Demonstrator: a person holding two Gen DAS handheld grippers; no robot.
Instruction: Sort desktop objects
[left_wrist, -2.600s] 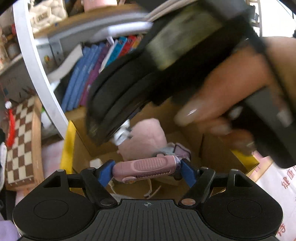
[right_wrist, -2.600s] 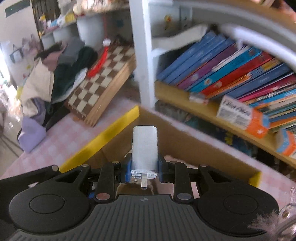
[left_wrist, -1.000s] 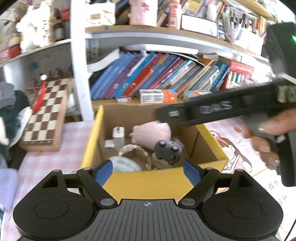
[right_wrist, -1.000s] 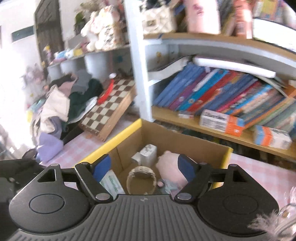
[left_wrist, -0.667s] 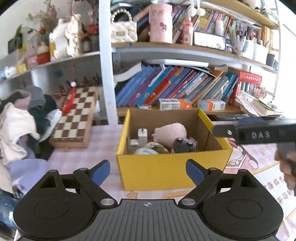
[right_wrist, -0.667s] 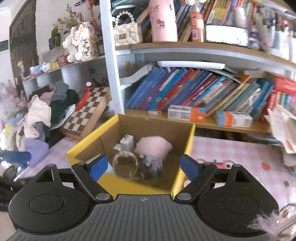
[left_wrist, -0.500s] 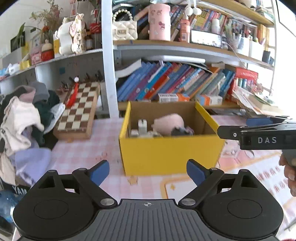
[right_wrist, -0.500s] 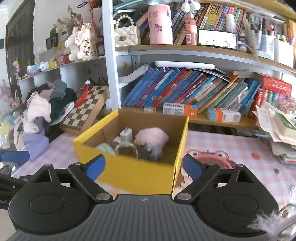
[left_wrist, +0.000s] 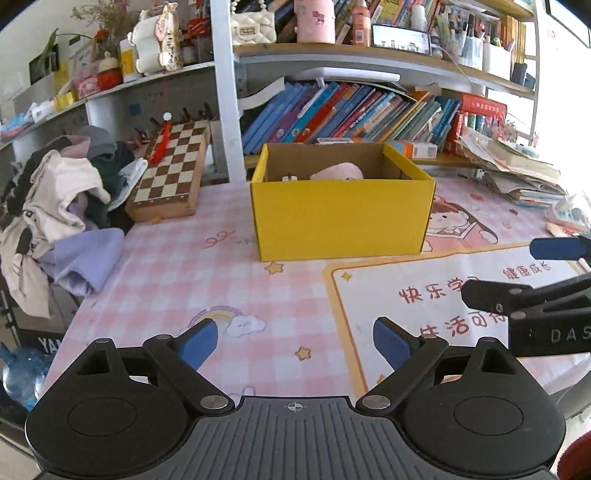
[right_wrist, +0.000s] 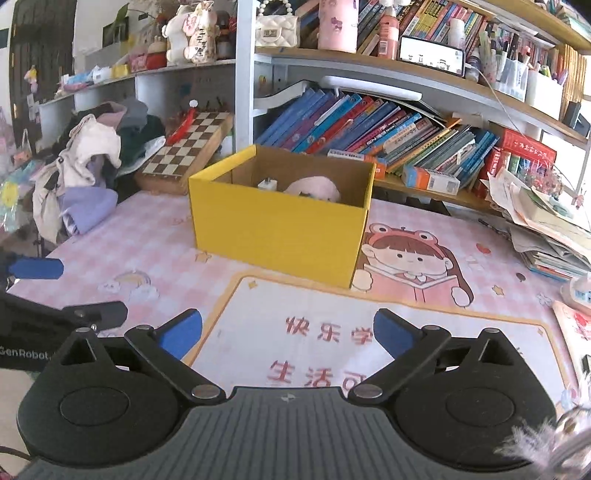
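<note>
1. Left hand-held gripper (left_wrist: 294, 338): blue-padded jaws spread wide, empty, above the pink checked desk (left_wrist: 177, 280).
2. Right hand-held gripper (right_wrist: 287, 328): likewise wide apart and empty.
3. Yellow cardboard box (left_wrist: 340, 218) at 12 o'clock holds a pink plush toy (left_wrist: 338, 172) and, seemingly, a white charger plug (right_wrist: 267, 183).

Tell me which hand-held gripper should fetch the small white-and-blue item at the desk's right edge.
Right, probably. Both are open and empty, but the right hand-held gripper sits nearer the white-and-blue item; the left hand-held gripper is farther left, facing the yellow box.
</note>
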